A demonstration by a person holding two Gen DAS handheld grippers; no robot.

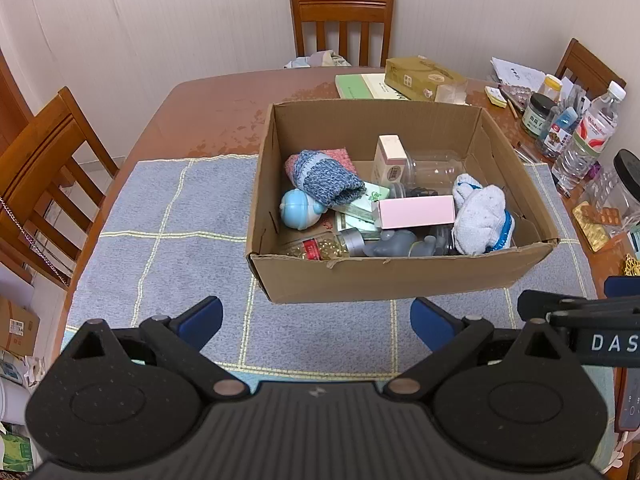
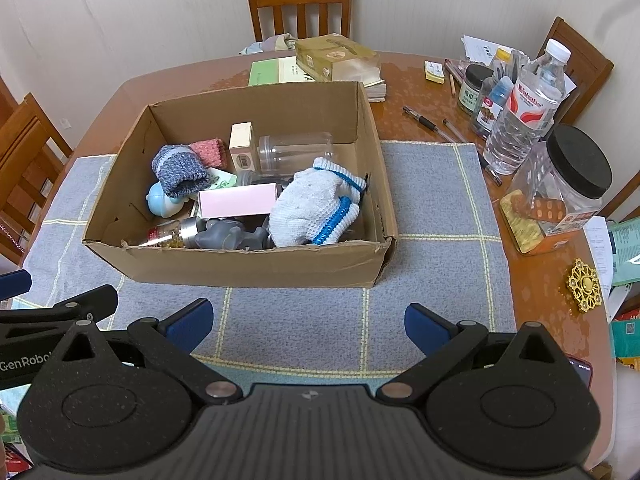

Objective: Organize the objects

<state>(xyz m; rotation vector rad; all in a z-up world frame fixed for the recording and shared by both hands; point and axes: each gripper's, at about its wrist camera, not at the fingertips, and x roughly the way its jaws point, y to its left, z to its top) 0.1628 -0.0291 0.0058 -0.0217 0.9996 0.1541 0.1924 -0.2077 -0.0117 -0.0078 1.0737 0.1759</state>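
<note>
An open cardboard box (image 1: 400, 280) (image 2: 256, 266) stands on a grey-blue checked mat (image 1: 180, 216) (image 2: 432, 208). Inside lie a blue knitted sock (image 1: 324, 178) (image 2: 180, 170), a white glove with blue trim (image 1: 482, 216) (image 2: 316, 208), a pink box (image 1: 416, 211) (image 2: 238, 200), a clear jar (image 1: 436, 168) (image 2: 296, 150), a light blue ball (image 1: 298, 209) and a grey toy (image 1: 394, 242) (image 2: 222, 236). My left gripper (image 1: 316, 322) is open and empty above the mat, in front of the box. My right gripper (image 2: 308, 322) is also open and empty, beside the left one.
Clutter crowds the table's right side: a water bottle (image 2: 524, 108), a black-lidded clear jar (image 2: 568, 184), pens (image 2: 426, 122), small jars (image 2: 476, 88) and a gold ornament (image 2: 584, 286). Books and a tan packet (image 2: 336, 58) lie behind the box. Wooden chairs (image 1: 342, 20) ring the table.
</note>
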